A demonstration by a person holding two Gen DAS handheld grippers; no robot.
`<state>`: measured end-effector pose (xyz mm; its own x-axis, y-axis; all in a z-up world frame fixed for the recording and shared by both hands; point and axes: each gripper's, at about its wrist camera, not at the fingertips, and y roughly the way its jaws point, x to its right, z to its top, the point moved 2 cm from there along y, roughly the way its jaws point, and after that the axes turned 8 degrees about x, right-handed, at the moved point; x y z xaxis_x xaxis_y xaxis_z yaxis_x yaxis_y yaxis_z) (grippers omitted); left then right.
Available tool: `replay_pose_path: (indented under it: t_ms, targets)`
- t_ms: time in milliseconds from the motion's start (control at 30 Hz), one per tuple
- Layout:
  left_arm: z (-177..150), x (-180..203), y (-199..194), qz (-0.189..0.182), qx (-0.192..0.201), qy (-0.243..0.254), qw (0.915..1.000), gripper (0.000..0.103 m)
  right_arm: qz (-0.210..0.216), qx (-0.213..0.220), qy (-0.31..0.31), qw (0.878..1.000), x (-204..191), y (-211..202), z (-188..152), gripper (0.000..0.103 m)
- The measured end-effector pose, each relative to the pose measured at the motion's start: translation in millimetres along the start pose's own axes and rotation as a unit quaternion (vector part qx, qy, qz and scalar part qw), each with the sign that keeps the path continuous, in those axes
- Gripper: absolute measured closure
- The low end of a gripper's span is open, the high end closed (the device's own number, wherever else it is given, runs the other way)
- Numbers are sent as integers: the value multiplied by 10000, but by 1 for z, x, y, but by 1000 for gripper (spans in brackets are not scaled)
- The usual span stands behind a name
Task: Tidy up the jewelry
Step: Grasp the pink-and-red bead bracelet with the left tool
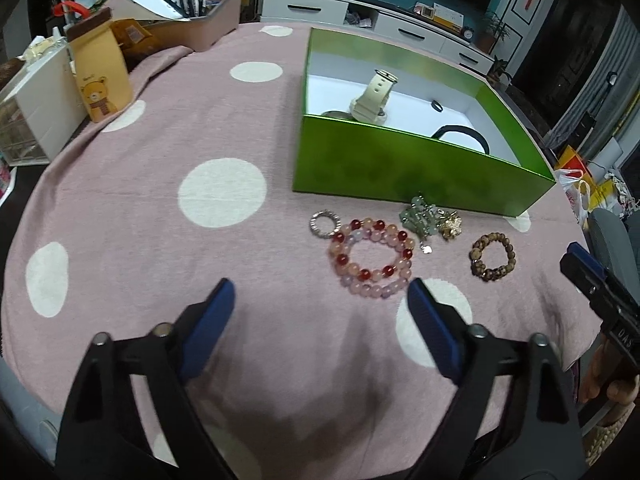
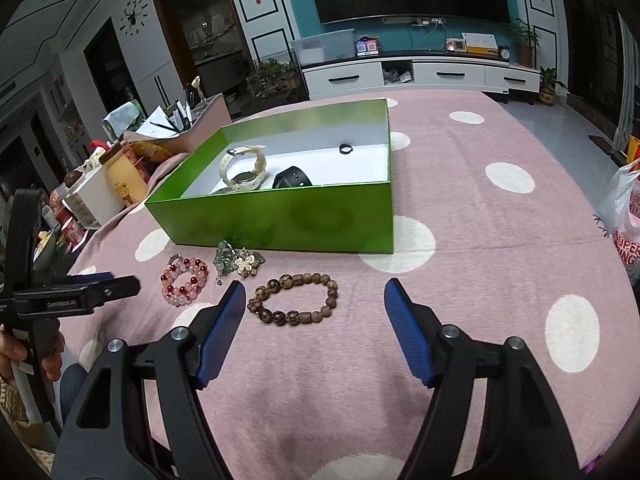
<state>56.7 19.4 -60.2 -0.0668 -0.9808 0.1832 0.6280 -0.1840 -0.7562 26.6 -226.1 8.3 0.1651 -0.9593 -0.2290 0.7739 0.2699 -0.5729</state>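
Jewelry lies on the pink, white-spotted worktop [image 2: 480, 208] before the green box [image 2: 280, 216]: pink bracelet [image 1: 370, 258], wooden bracelet [image 2: 296, 298]. Box holds a cream watch [image 2: 244, 168]. Left hand-held gripper [image 1: 320, 292] and right hand-held gripper [image 2: 314, 292] gape empty

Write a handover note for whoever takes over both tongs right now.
Left tongs: open, empty, just short of the pink-and-red beaded bracelet.
Right tongs: open, empty, over the brown wooden-bead bracelet.
Done: cream strap watch, black strap watch and small black ring lie in the green cardboard box.
Left: both bracelets, the small silver ring and the green-and-gold charm cluster, all on the pink dotted cloth in front of the box.
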Motion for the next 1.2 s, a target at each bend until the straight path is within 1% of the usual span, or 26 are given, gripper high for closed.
replay_pose_path:
  t_ms: [33,67,133,233,367,433,533,600,667,700,800,1033,1200]
  targets:
    - [1,1,3,-28,-14,-1,10000,29,-2,-17,-28,10000,-1,2,-1,31]
    - [1,2,7,-60,-40,-11,10000,32,-4,-28,-55,10000,-2,2,-1,31]
    - [2,5,13,-122,-69,-36,9999,43,-8,-50,-137,9999,-4,5,-3,31]
    - [4,7,21,-157,-96,-87,9998,56,-5,-91,-179,9998,-5,9,-4,31]
    - [7,9,28,-217,-133,-118,9996,66,-5,-129,-158,9998,-4,14,-6,31]
    - [8,9,32,-243,-176,-122,9995,75,-9,-147,-149,9998,-4,16,-5,31]
    - [5,11,39,-295,-276,-121,9991,85,-9,-170,-146,9997,-4,19,-6,31]
    - [4,14,40,-276,-258,-62,9993,88,-15,-179,-159,9997,-4,21,-6,31]
    - [5,13,41,-293,-248,-91,9992,89,-17,-192,-166,9997,-5,22,-7,31]
    - [6,13,41,-291,-228,-104,9993,92,-20,-200,-175,9996,-5,23,-7,31]
    - [9,13,37,-310,-117,-94,9994,96,-3,-223,-217,9995,-6,25,-8,31]
    - [19,24,20,-387,235,172,9988,96,161,-244,-401,9988,-15,29,-11,31]
    - [31,33,0,-543,511,251,9969,96,319,-319,-833,9955,-28,36,-14,34]
